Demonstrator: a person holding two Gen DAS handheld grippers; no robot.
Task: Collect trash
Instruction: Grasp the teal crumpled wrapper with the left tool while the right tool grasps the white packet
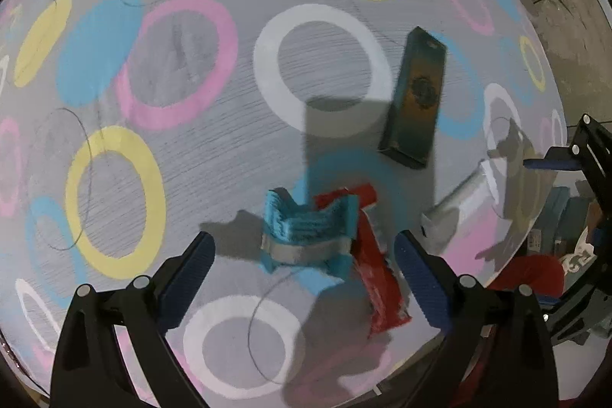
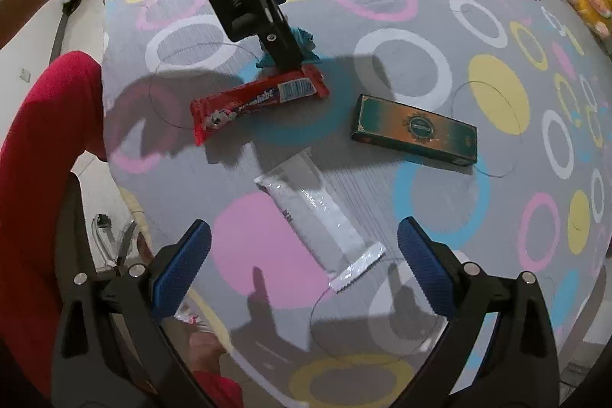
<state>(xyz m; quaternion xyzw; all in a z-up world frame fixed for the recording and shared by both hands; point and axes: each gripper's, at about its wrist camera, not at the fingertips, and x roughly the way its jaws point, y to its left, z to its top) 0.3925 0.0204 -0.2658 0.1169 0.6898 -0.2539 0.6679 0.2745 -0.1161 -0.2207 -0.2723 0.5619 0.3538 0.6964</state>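
Nearest me, my left gripper [image 1: 304, 278] hangs low over the bench [image 1: 229, 148] with its fingers [image 1: 191, 266] spread around a crumpled blue wrapper [image 1: 306, 232], and the red candy wrapper [image 1: 376, 274] lies just inside the right finger. My right gripper [image 2: 304, 270] is also spread, over the end of the clear wrapper [image 2: 317, 209]. Farther out lies the green box [image 1: 415, 98], and I judge the risk is closing on both blue and red wrappers so one slips loose, or the two grippers bumping since they work so near each other.
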